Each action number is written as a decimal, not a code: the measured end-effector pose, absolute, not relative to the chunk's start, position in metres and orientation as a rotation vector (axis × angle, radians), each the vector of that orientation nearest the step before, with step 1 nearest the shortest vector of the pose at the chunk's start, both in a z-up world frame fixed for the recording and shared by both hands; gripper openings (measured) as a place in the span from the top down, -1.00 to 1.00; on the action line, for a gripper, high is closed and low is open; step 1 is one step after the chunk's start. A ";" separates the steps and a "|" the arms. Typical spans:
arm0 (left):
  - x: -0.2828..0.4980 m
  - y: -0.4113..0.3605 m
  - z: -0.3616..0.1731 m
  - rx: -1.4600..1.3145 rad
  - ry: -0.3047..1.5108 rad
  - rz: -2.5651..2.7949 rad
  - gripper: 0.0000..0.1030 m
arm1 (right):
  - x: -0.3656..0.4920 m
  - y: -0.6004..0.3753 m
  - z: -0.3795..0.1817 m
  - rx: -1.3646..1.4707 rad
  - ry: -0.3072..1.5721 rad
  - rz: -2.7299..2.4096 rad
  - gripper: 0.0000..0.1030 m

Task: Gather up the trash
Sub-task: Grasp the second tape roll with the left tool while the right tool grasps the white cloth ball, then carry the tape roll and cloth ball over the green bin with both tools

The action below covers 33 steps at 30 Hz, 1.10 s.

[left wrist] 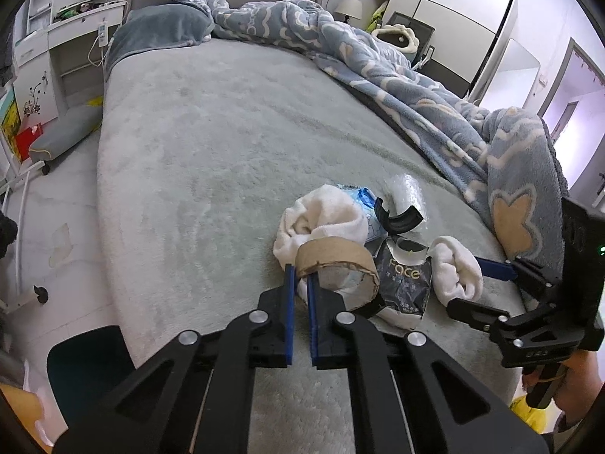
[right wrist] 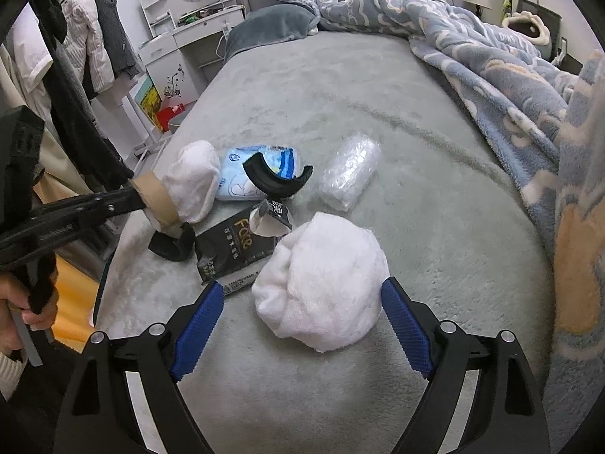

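Between the wide-open right tongs [right wrist: 298, 321], on the grey bed [right wrist: 435, 227], lies a white crumpled wad [right wrist: 321, 283]; the blue pads stand beside it on both sides without pressing it. It looks soft, light and compressible, so a hold across its middle should serve, though it may squash and shed a loose fold. Left of these tongs, the left tongs [left wrist: 300, 283] are closed on the wall of a cardboard tube [left wrist: 336, 265]: light, stiff enough, but likely to crease if pinched hard. Just beyond lie a black "Face" wrapper [right wrist: 232, 249], thin and probably slippery, a curved black plastic piece [right wrist: 276, 181], a blue-white packet [right wrist: 242, 174], a second white wad [right wrist: 194, 178] and, farthest, a clear bubble-wrap roll [right wrist: 349, 170].
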State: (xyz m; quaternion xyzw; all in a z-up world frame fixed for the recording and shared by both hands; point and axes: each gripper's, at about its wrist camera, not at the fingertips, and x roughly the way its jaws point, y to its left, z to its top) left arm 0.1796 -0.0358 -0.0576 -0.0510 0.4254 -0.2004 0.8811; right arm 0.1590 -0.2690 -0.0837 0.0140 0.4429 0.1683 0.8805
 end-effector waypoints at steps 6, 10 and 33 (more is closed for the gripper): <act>0.171 -0.027 -0.052 -0.117 0.882 -0.424 0.86 | 0.158 -0.268 -0.091 0.022 0.927 0.311 -0.68; 0.163 -0.018 -0.048 -0.130 0.873 -0.427 0.86 | 0.159 -0.271 -0.093 0.039 0.897 0.272 -0.66; 0.119 0.054 -0.047 -0.149 0.875 -0.359 0.86 | 0.127 -0.237 -0.069 0.068 0.790 0.245 -0.03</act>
